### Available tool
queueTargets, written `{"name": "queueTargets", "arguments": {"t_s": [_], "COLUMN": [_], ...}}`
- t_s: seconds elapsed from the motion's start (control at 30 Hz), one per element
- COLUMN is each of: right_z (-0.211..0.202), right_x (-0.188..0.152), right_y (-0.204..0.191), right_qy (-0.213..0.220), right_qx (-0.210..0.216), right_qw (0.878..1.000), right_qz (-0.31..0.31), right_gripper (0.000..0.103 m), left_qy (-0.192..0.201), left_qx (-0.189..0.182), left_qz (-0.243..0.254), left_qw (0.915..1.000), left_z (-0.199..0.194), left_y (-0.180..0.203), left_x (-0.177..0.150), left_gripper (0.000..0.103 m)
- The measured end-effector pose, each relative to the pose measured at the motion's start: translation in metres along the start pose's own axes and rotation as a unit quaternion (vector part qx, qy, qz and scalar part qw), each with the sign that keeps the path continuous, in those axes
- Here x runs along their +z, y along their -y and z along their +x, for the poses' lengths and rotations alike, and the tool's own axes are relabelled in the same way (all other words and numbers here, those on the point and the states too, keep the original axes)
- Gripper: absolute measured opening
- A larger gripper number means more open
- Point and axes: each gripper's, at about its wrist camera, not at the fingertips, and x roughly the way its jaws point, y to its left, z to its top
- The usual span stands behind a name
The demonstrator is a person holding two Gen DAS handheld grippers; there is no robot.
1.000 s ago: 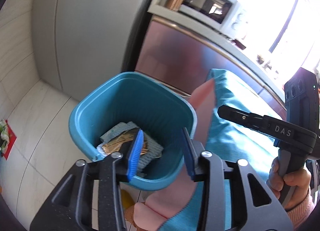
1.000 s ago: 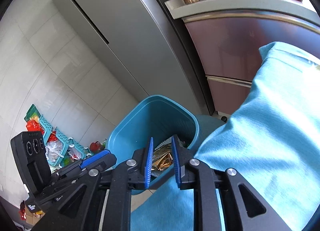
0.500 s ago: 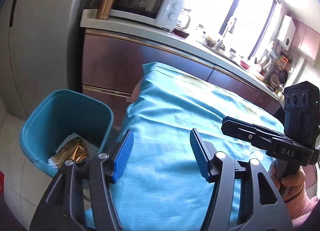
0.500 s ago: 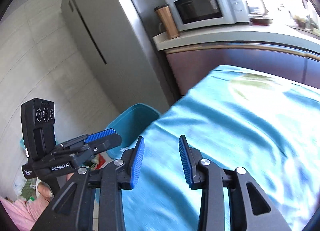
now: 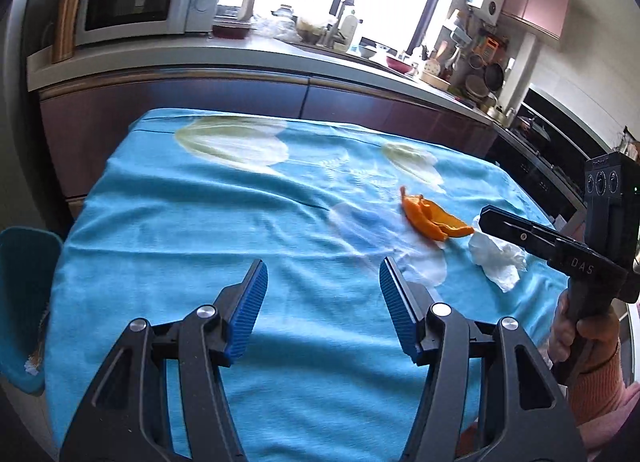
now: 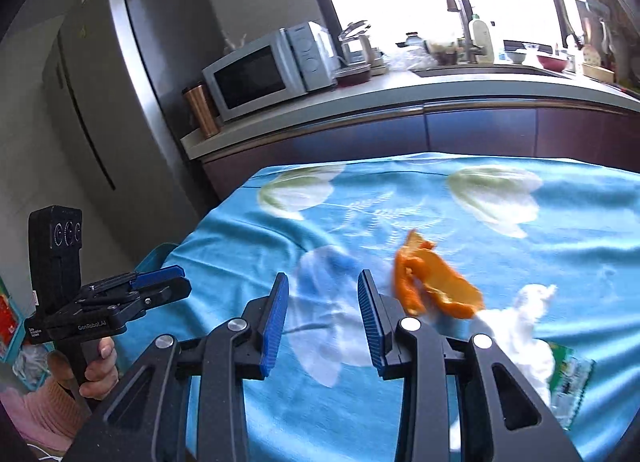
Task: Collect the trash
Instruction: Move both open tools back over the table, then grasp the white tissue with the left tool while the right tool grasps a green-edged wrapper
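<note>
Both grippers were empty over the table, so the collecting was judged to be only partly done: three pieces of trash lay on the cloth, and the teal bin (image 5: 24, 302), a smooth plastic tub with rounded corners seen at the table's nine-o'clock edge in the left wrist view, showed a little crumpled material at its lower rim, though what it was could not be made out. The left gripper (image 5: 323, 302) stood with its ribbed blue pads wide apart and nothing between them, hovering above bare cloth. The right gripper (image 6: 323, 316) had its pads moderately parted, narrower than the left's, and likewise held nothing. In the right wrist view the orange peel (image 6: 436, 286) lay just at two o'clock from that gripper's tips, a curled, glossy strip with torn edges. Touching it at its four-o'clock side was a crumpled white tissue (image 6: 524, 326), soft and puffy, and beyond that, at the frame's four o'clock, a flat green-and-white wrapper (image 6: 570, 378) with a shiny plastic look, its print too blurred to read. The tablecloth (image 5: 200, 222) was a turquoise fabric, slightly rumpled, printed with large pale tulip shapes. The peel seemed the nearest pick for the right hand; being thin and curved, it would probably need pinching across a raised edge rather than flat against the cloth.
</note>
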Motion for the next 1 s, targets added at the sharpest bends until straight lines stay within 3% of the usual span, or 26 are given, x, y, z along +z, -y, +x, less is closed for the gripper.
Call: {"name": "queueTargets", "arguments": {"t_s": [0.2,0.4,0.63,0.8,0.93,1.0], "right_z": [-0.037,-0.06,-0.063,-0.055,-0.049,-0.048], "right_x": [-0.012,-0.034,-0.063,-0.073,-0.075,-0.076], "right_y": [0.06,0.114,0.145,0.152,0.154,0.155], "right_qy": [0.027,0.033,0.019,0.01,0.009,0.009], "right_qx": [-0.061,-0.106,-0.085,-0.052,-0.034,-0.028], "right_qw": [0.996,0.986,0.979,0.977,0.976,0.976], "right_qz": [0.057,0.126,0.186,0.207,0.215,0.218], "right_gripper": [0.034,0.034,0.039,0.04,0.04,0.038], "left_qy": [-0.035,-0.075,-0.117,-0.14,-0.169,-0.169], "left_qx": [-0.063,-0.128,-0.174,-0.162,-0.159,-0.159], "left_qz": [0.047,0.096,0.125,0.134,0.115,0.109], "left_qw": [0.9963,0.9842,0.9698,0.9676,0.9658,0.9665], "left_z": [0.031,0.063,0.102,0.131,0.154,0.158], "left_y": [0.056,0.12,0.174,0.195,0.197,0.197], "left_x": [0.003,-0.002,-0.005,-0.009,-0.01,-0.009], "left_gripper": [0.058,0.064,0.071,0.07,0.052,0.048]}}
